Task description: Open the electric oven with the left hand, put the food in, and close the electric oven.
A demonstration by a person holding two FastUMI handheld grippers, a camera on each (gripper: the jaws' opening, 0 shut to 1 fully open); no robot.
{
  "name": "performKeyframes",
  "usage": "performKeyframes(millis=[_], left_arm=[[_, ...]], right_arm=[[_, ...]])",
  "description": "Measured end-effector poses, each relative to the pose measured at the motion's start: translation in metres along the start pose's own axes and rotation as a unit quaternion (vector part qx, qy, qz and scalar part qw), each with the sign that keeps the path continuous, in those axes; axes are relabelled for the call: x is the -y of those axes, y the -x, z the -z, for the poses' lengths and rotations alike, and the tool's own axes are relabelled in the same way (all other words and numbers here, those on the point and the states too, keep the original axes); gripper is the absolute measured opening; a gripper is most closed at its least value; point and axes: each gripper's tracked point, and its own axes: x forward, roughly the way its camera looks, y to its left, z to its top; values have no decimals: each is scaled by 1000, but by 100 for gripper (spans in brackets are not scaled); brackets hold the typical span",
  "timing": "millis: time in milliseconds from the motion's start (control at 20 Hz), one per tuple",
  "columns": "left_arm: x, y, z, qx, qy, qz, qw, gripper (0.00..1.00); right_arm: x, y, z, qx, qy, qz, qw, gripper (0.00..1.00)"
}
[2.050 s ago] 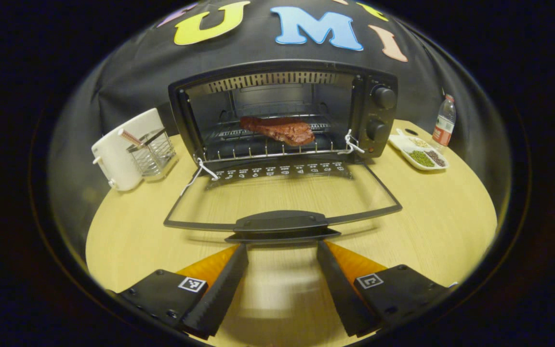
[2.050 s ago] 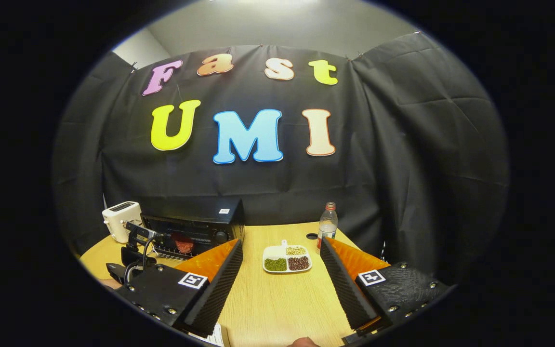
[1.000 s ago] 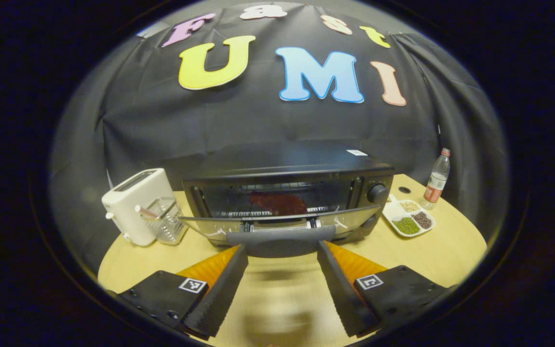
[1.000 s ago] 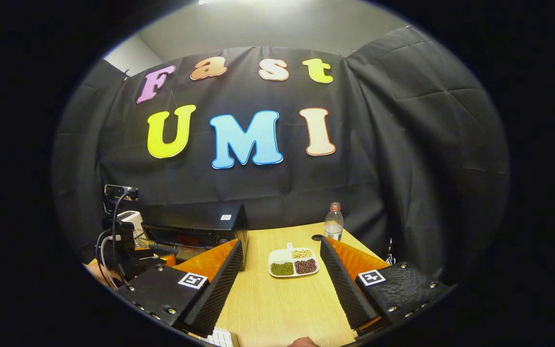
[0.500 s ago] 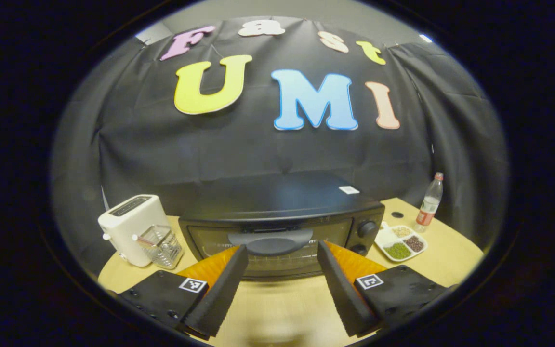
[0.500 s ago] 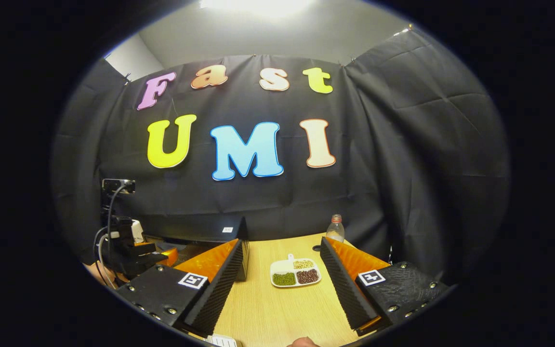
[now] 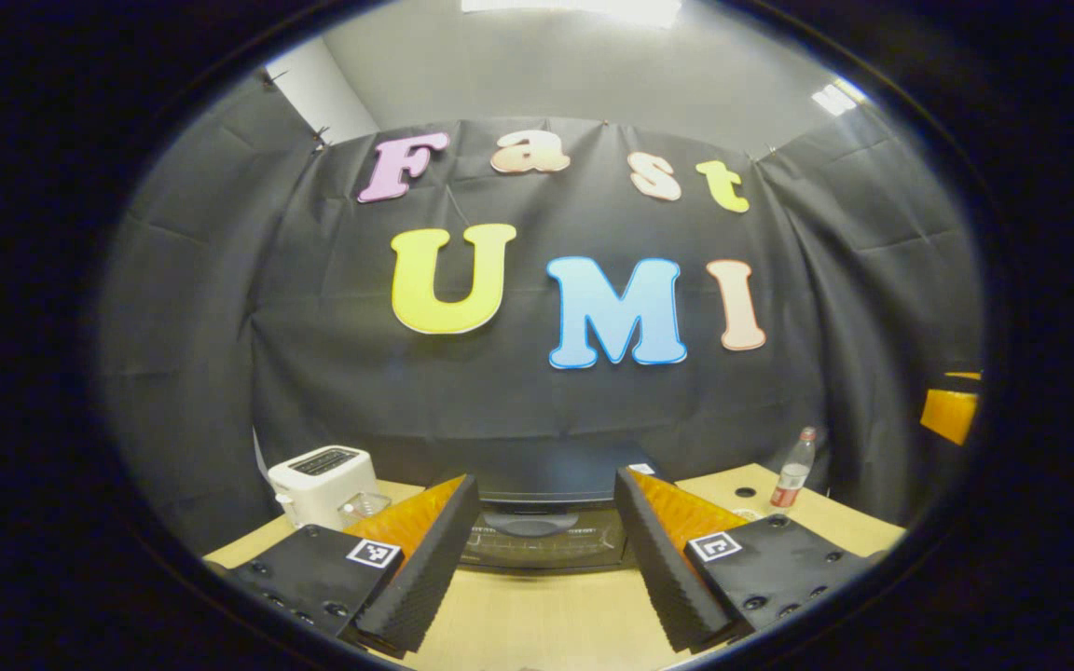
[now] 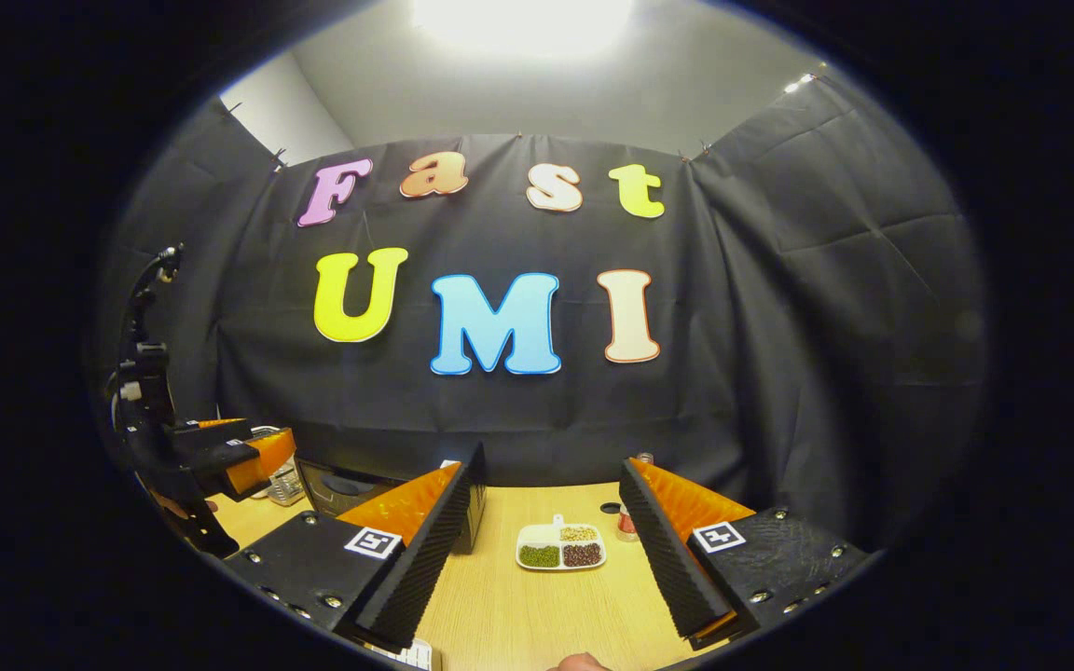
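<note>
Left gripper view: looking out along the left tool [image 7: 542, 559], fingers spread apart and gripping nothing. Facing the electric oven [image 7: 542, 522] straight ahead, sitting on the wooden surface [image 7: 537, 620] between and beyond the fingertips, door shut, handle running crosswise to the tool's line. Food not making itself out through the dark glass. Flanking the oven: a white toaster [image 7: 318, 475] to one side, a bottle [image 7: 791, 480] to the other.

Right gripper view: pointing the right tool [image 8: 542, 550] off past the oven's end [image 8: 388, 494], fingers likewise apart and empty. Lying ahead between them, a divided dish of beans [image 8: 560, 548]. Hanging at the edge, above and in front of the oven, the other tool with its orange finger [image 8: 253, 457].

Judging from the shut door: the closing looking done, little or nothing remaining. Should the door need a final nudge, the left tool sitting nearer and squarely in line, needing only a straight push forward against the crosswise handle.
</note>
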Motion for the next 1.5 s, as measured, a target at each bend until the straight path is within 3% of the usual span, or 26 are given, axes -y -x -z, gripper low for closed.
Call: performKeyframes(millis=[50, 300, 350, 700, 800, 950, 1500], left_arm=[[-2, 16, -12, 9, 1, -8, 1000, 100], [-8, 85, -53, 45, -11, -28, 999, 100], [-12, 96, -59, 51, -21, -32, 998, 96], [-26, 152, -64, 53, -32, -24, 998, 100], [-29, 164, -62, 52, -27, -21, 998, 96], [-36, 172, -61, 53, -24, -20, 998, 100], [-59, 184, -66, 64, -17, -25, 997, 100]], right_arm=[[0, 8, -2, 0, -5, -7, 1000, 98], [4, 36, -12, 16, -3, -32, 999, 98], [0, 41, -15, 21, -5, -37, 999, 98], [-9, 68, -16, 24, -7, -29, 999, 98], [-12, 71, -15, 20, -8, -21, 1000, 98], [-22, 79, -16, 19, -8, -24, 1000, 98], [-43, 89, -24, 32, 0, -26, 999, 98]])
